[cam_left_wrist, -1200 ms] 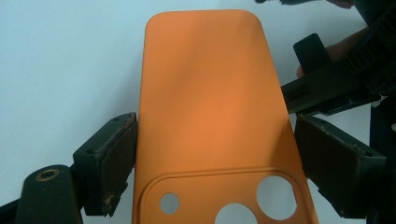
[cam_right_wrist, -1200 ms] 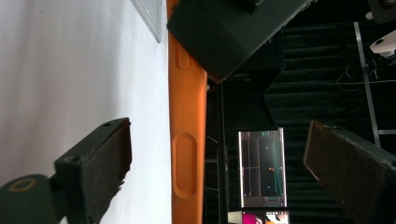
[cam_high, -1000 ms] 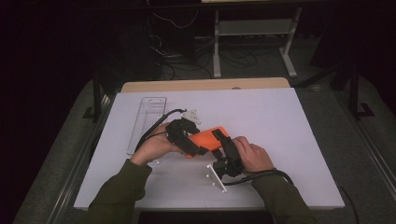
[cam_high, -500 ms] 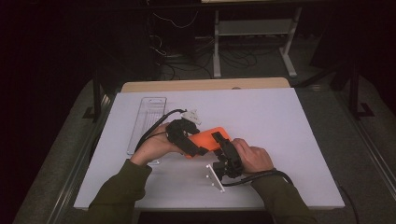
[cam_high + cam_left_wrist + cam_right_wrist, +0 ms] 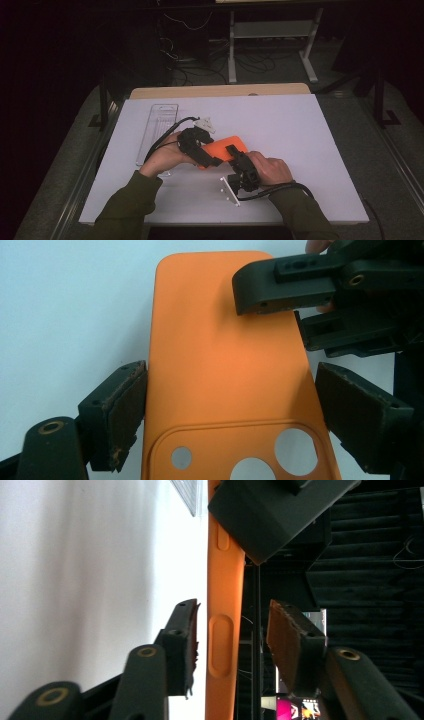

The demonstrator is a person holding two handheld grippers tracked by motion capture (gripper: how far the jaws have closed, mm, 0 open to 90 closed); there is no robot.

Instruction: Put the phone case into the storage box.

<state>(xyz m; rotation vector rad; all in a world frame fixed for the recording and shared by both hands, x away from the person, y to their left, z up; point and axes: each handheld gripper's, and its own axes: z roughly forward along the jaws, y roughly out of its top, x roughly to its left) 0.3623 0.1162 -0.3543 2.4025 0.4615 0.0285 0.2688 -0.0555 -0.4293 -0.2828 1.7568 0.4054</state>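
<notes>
Both hand-held grippers meet at an orange phone case (image 5: 223, 148), held just above the white counter (image 5: 310, 135) near its middle. The left hand-held gripper (image 5: 227, 405) pinches the case across its width at the camera-hole end. The right hand-held gripper (image 5: 231, 630) has just been closing on the case's thin edge — a gap remains beside the right pad (image 5: 285, 630), so it is not yet clamped. The soft case could twist or bow if the right jaws bite off-centre, or slip from the left pads. The left gripper view shows the flat back and camera holes; the right gripper view shows the side buttons — the high view shows a clear tray (image 5: 159, 127) to the far left.
</notes>
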